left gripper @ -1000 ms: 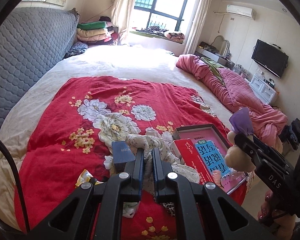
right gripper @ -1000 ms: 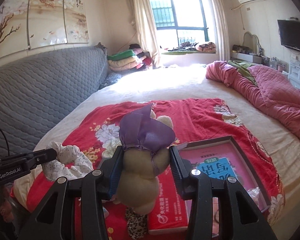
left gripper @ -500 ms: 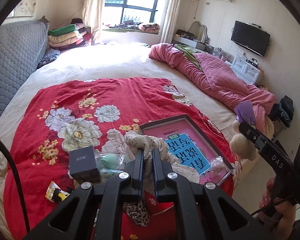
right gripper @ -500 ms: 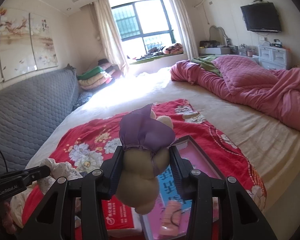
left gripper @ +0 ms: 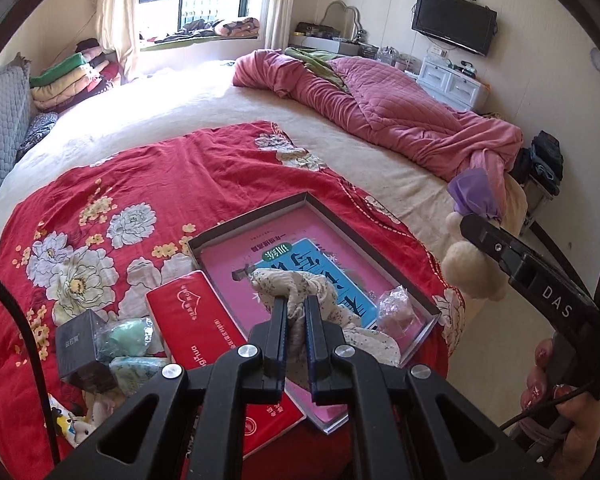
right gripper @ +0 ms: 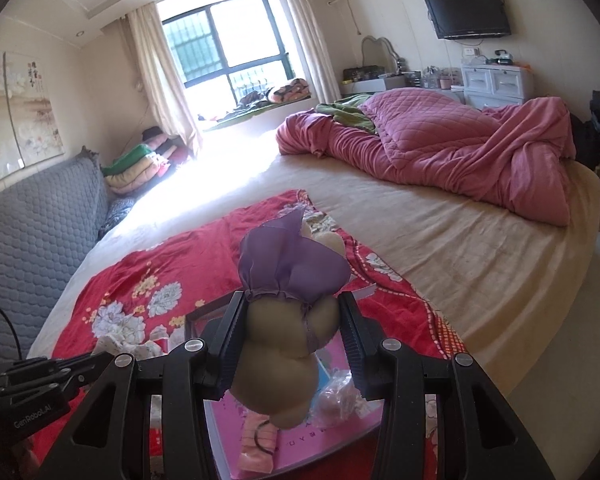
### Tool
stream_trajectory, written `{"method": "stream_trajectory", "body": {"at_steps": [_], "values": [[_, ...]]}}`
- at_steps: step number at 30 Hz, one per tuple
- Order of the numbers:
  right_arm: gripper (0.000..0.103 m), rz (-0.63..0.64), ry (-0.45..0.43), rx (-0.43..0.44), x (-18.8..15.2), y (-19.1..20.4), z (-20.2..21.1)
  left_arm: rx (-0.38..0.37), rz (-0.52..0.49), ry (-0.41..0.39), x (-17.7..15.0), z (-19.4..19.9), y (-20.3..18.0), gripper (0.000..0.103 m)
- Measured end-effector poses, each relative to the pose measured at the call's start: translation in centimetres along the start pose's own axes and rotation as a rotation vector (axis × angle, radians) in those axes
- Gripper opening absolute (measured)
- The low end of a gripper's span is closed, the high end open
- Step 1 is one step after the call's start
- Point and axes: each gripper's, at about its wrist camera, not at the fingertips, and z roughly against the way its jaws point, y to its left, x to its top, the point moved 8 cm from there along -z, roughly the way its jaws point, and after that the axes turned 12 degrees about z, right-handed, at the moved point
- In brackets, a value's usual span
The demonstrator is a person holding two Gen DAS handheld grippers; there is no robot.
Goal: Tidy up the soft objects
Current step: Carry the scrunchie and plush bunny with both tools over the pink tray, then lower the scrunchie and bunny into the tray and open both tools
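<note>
Left gripper (left gripper: 296, 307) nearly closed, pinching speckled cloth (left gripper: 300, 286). Right gripper (right gripper: 291, 322) clamped on plush toy (right gripper: 286, 344), raised at right, hand (left gripper: 560, 396) beneath.

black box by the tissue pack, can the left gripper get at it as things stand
Probably not yet: the left gripper is shut on the speckled cloth. The black box itself lies uncovered just left of it.

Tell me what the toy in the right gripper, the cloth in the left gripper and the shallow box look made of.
Plush toy: soft beige pile fabric, matte; purple sheer ruffled dress.
Speckled cloth: thin crumpled fabric, probably cotton, matte.
Shallow box: seemingly stiff cardboard with thin straight grey walls.
</note>
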Motion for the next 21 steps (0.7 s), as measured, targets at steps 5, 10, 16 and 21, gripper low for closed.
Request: {"method": "stream_trajectory", "body": {"at_steps": [5,10,16,21], "values": [[0.046,0.040,0.055,0.042,-1.5,1.7,-2.0,0.025,-0.013,0.025,-0.1,-1.9,0.1,0.008],[0.046,0.081,0.082,0.054,-2.3,2.7,-3.2,0.040,-0.030,0.072,-0.4,-4.5,0.2,0.008],[0.047,0.118,0.141,0.068,-3.7,3.3,-5.0,0.082,-0.071,0.145,-1.4,-7.8,0.0,0.008],[0.047,0.167,0.217,0.074,-5.8,4.0,-7.2,0.105,-0.113,0.177,-1.8,-9.3,0.3,0.008]]}}
